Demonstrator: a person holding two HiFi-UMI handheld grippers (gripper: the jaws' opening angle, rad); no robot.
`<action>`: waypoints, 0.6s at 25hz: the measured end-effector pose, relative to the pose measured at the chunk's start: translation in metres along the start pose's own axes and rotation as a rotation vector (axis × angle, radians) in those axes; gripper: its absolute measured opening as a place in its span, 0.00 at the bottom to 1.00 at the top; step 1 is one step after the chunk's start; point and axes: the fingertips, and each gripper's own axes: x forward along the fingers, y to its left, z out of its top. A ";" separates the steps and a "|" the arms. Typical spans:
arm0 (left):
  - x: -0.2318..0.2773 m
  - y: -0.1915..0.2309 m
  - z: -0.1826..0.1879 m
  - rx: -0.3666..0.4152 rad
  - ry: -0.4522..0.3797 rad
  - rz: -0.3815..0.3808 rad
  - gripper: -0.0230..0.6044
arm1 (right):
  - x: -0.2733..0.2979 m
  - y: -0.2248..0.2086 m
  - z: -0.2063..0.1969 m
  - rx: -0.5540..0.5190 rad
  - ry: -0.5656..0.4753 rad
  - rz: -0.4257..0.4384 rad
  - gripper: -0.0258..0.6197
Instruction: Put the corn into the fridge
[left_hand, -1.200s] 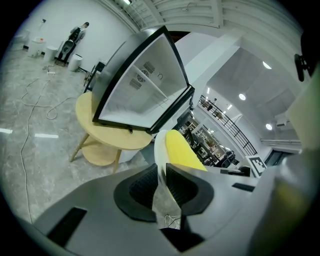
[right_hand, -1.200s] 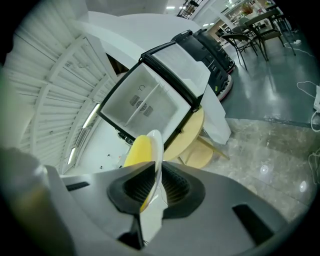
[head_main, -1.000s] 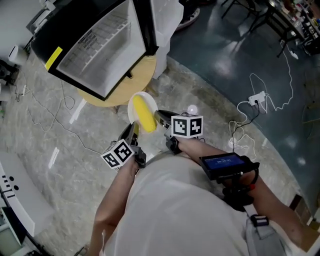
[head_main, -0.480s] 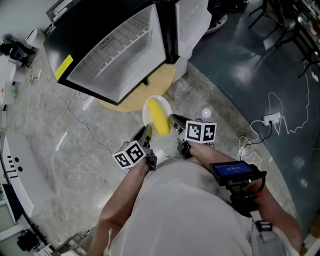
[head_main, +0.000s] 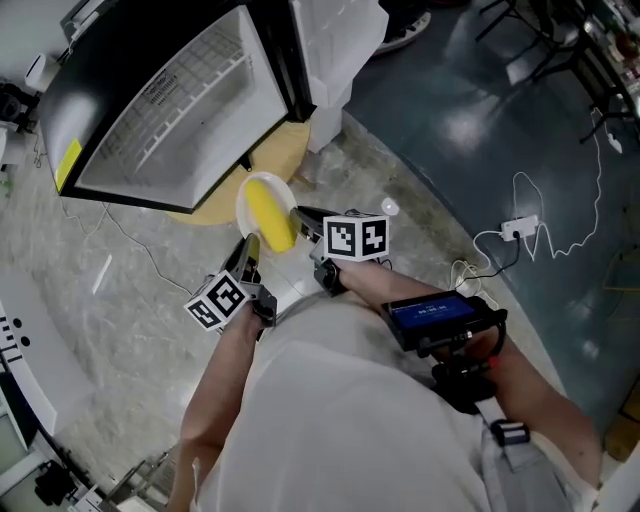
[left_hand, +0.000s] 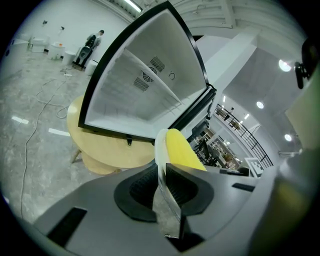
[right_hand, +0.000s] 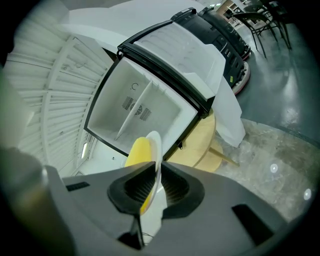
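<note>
Left gripper and right gripper each pinch the plate rim, likely steadying the corn for the open fridge.

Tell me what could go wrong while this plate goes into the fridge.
The corn lies loose on the plate; if either side dips, it may roll off.
The left hand-held gripper and right hand-held gripper each pinch only the thin rim, so the plate could slip.
The plate might catch the fridge frame on entry.
</note>
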 end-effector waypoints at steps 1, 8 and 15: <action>0.003 -0.002 0.001 -0.007 -0.007 0.003 0.11 | 0.001 -0.002 0.003 -0.004 0.008 0.004 0.10; 0.011 -0.006 0.004 -0.031 -0.047 0.031 0.11 | 0.007 -0.007 0.014 -0.020 0.046 0.037 0.10; 0.019 -0.004 0.006 -0.042 -0.043 0.061 0.11 | 0.011 -0.011 0.022 -0.015 0.068 0.054 0.10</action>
